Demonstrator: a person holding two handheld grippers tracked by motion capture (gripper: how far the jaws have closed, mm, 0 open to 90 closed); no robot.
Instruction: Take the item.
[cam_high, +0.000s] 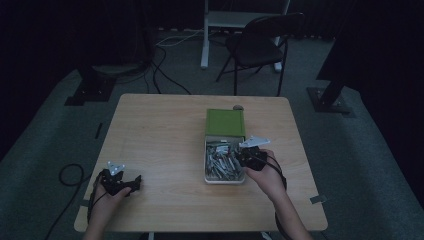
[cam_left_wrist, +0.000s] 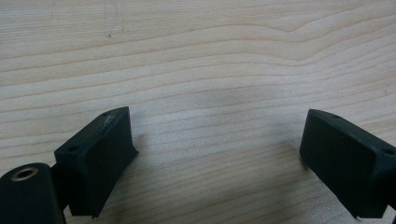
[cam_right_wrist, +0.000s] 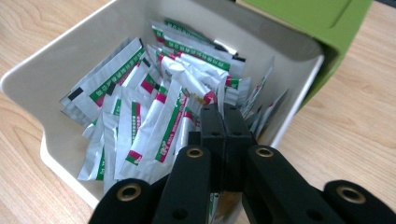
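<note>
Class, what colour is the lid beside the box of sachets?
Green lid, clearest in the high view.

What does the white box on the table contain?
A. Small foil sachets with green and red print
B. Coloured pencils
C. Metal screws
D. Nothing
A: in the right gripper view, the white box holds a heap of foil sachets, silver with green and red print.

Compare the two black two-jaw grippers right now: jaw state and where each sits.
Jaws: the left gripper stands wide open with nothing between its pads; the right gripper is shut, pads together, and whether a sachet is pinched cannot be told.
Place: the left gripper rests over bare light wooden table; the right gripper is at the white box of foil sachets.
Both are hand-held with black jaws.
</note>
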